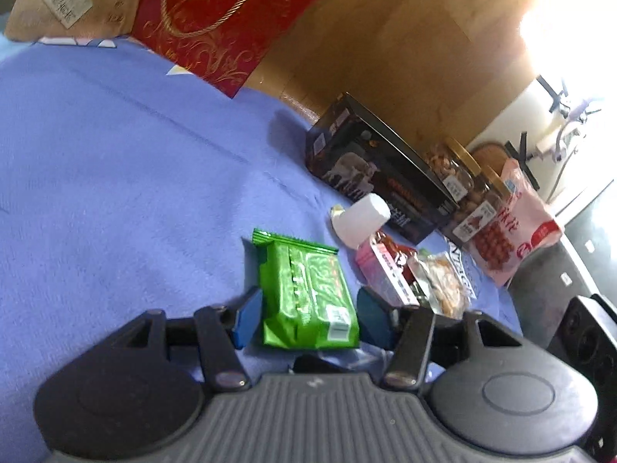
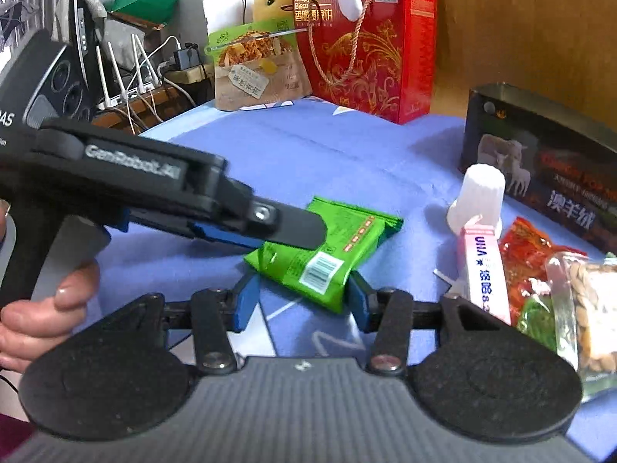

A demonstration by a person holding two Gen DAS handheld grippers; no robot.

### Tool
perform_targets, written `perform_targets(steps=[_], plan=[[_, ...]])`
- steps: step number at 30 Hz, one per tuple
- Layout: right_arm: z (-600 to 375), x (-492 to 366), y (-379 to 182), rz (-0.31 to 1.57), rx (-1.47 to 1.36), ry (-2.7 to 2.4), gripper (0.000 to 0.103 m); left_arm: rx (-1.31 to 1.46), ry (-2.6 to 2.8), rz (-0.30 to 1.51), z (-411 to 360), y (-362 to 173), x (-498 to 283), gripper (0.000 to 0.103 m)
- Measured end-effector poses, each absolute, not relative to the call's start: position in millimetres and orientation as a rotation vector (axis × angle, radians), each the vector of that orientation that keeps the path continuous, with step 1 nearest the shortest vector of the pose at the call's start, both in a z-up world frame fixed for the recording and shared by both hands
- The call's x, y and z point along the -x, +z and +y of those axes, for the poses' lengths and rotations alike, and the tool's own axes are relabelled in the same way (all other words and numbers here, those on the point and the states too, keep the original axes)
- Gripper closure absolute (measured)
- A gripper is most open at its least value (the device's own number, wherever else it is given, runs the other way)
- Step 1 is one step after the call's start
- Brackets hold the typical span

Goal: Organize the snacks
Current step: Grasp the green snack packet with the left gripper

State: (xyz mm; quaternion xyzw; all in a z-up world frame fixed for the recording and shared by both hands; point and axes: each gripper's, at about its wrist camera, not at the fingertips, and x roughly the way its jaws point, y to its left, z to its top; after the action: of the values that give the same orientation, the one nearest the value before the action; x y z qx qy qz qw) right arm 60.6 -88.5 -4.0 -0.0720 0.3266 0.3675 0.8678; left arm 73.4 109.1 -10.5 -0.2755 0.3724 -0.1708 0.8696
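Observation:
A green snack packet point(image 1: 308, 293) lies on the blue cloth point(image 1: 115, 193). My left gripper point(image 1: 308, 314) has its jaws apart on either side of the packet's near end, pads close to it but not clamped. In the right wrist view the same packet point(image 2: 327, 247) lies between the open jaws of my right gripper point(image 2: 302, 299), and the left gripper point(image 2: 270, 227) reaches in from the left over the packet. A pink box point(image 2: 484, 270), a white bottle point(image 2: 480, 196), red and nut packets point(image 2: 540, 266) lie to the right.
A dark box point(image 1: 378, 177), nut jars point(image 1: 459, 177) and a pink bag point(image 1: 513, 231) stand at the back right. A red gift box point(image 2: 370, 50) and a brown pouch point(image 2: 258, 73) stand at the far side. Routers and cables point(image 2: 127, 77) sit off the cloth.

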Motion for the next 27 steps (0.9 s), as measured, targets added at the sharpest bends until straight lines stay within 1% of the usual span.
perform_targets(steps=[3,8,10,16,17,19,21,24,25,26,27], plan=[[-95.4,-48.7,-1.0,0.652,0.159,0.762,0.062,0.588,-0.383,0.782,107.5,-9.3,-63.5,0.049],[-102.8,-19.9,8.0,0.534,0.218,0.744,0.067,0.598,-0.412,0.765,98.1,-2.6,-43.6,0.049],[-106.7,-11.9,6.9,0.522,0.227,0.742,0.067,0.593,-0.421,0.76,94.0,-0.9,-37.5,0.049],[-118.4,-1.0,-8.7,0.612,0.198,0.754,0.067,0.605,-0.434,0.797,87.9,-12.2,-28.3,0.05],[-119.2,0.2,-11.0,0.625,0.196,0.752,0.066,0.612,-0.439,0.804,88.0,-15.3,-27.4,0.05],[-120.9,2.2,-11.1,0.613,0.198,0.742,0.066,0.615,-0.442,0.796,89.8,-16.4,-25.2,0.052],[-121.1,1.7,-9.3,0.619,0.193,0.738,0.066,0.623,-0.435,0.798,92.4,-15.3,-25.8,0.049],[-119.0,0.6,-10.2,0.619,0.2,0.739,0.065,0.611,-0.425,0.789,94.4,-14.0,-26.2,0.049],[-117.6,1.2,-11.3,0.615,0.206,0.745,0.065,0.616,-0.432,0.79,94.3,-15.5,-27.0,0.049],[-115.9,1.8,-12.1,0.611,0.211,0.748,0.065,0.627,-0.449,0.794,93.2,-17.9,-28.1,0.052],[-114.0,2.1,-12.2,0.605,0.215,0.741,0.065,0.631,-0.454,0.794,91.4,-19.2,-28.5,0.052]])
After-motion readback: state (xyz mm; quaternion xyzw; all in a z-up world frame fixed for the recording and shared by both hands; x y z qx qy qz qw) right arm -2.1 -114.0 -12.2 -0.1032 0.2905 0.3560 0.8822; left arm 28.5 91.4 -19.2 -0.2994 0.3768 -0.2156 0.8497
